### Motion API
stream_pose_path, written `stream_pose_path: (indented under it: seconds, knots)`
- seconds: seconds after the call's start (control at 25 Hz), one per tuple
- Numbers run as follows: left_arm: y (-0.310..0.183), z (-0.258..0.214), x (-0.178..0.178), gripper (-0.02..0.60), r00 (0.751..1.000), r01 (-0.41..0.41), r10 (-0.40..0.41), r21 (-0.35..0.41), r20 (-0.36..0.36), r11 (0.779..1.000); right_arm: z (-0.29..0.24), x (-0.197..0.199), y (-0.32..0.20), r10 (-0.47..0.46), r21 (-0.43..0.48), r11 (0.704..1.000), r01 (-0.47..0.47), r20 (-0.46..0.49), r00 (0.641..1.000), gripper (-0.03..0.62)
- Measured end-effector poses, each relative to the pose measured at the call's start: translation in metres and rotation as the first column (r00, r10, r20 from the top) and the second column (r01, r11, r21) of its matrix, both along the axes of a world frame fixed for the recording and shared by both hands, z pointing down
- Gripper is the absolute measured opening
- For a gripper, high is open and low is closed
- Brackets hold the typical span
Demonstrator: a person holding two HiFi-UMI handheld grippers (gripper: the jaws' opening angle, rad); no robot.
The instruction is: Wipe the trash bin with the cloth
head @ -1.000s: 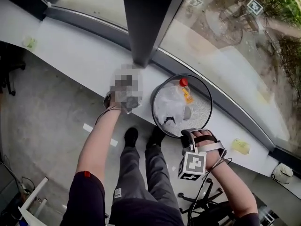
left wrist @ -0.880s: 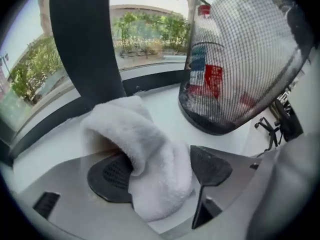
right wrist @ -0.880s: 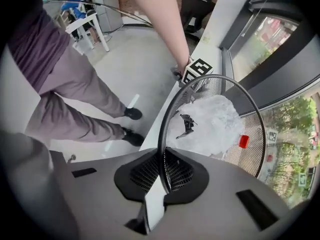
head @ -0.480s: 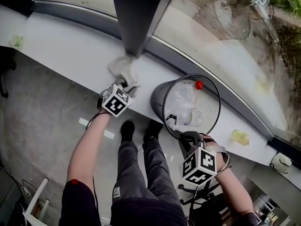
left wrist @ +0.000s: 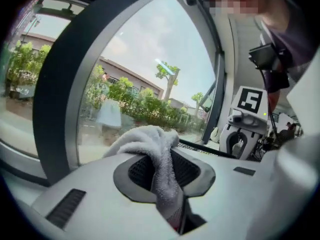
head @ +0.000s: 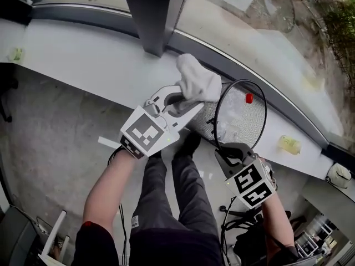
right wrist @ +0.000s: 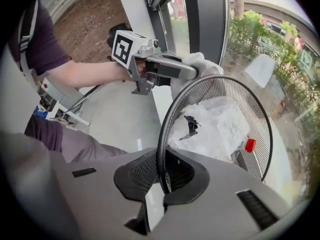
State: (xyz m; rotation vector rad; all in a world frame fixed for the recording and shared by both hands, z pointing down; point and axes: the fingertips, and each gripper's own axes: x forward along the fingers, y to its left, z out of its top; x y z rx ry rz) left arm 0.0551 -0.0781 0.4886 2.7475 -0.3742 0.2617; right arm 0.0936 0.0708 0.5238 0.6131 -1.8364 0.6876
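Raising cloth (head: 197,80) off ledge (head: 83,54), trash bin (head: 209,116) now tipped sideways

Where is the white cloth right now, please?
Near the head view's centre, the cloth is clamped in the left gripper, right beside the trash bin's mesh wall.

A white cloth (head: 197,82) of soft, looped terry is being presented just beside the trash bin (head: 209,121), whose wall is being seen as black wire mesh under a smooth, dark metal rim. Inside the trash bin crumpled, translucent glossy plastic (right wrist: 215,126) is being shown, and behind it a smooth, matt white ledge (head: 83,54).
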Motion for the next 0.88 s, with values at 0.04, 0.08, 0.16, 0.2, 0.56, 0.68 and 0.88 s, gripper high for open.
stream_pose_path:
  seconds: [0.04, 0.08, 0.16, 0.2, 0.56, 0.68, 0.88]
  knots:
    - [0.007, -0.003, 0.008, 0.072, 0.999, -0.031, 0.031, 0.018, 0.008, 0.999, -0.003, 0.001, 0.001, 0.019, -0.005, 1.0, -0.019, 0.018, 1.0, 0.023]
    - [0.015, -0.005, 0.015, 0.072, 0.998, -0.063, 0.063, 0.035, 0.019, 0.997, -0.005, 0.002, 0.001, 0.037, -0.012, 0.999, -0.037, 0.036, 0.999, 0.023]
    - [0.031, -0.007, 0.026, 0.072, 0.992, -0.122, 0.12, 0.062, 0.037, 0.991, -0.011, 0.005, -0.004, 0.079, -0.028, 0.997, -0.077, 0.077, 0.994, 0.023]
    - [0.039, -0.007, 0.03, 0.071, 0.989, -0.143, 0.141, 0.063, 0.039, 0.988, -0.014, 0.007, -0.009, 0.106, -0.038, 0.994, -0.102, 0.096, 0.99, 0.023]
    - [0.077, 0.013, 0.031, 0.067, 0.994, -0.11, 0.11, -0.012, 0.017, 0.994, -0.021, 0.0, -0.055, 0.386, -0.221, 0.915, -0.339, 0.223, 0.895, 0.046]
    - [0.061, 0.017, 0.022, 0.067, 0.998, -0.051, 0.052, -0.021, 0.032, 0.998, -0.023, -0.015, -0.068, 0.382, -0.216, 0.919, -0.329, 0.294, 0.876, 0.06]
    - [0.042, 0.023, 0.008, 0.067, 0.999, 0.003, -0.002, -0.033, 0.051, 0.999, -0.025, -0.016, -0.042, 0.035, -0.038, 0.999, -0.028, 0.202, 0.979, 0.135]
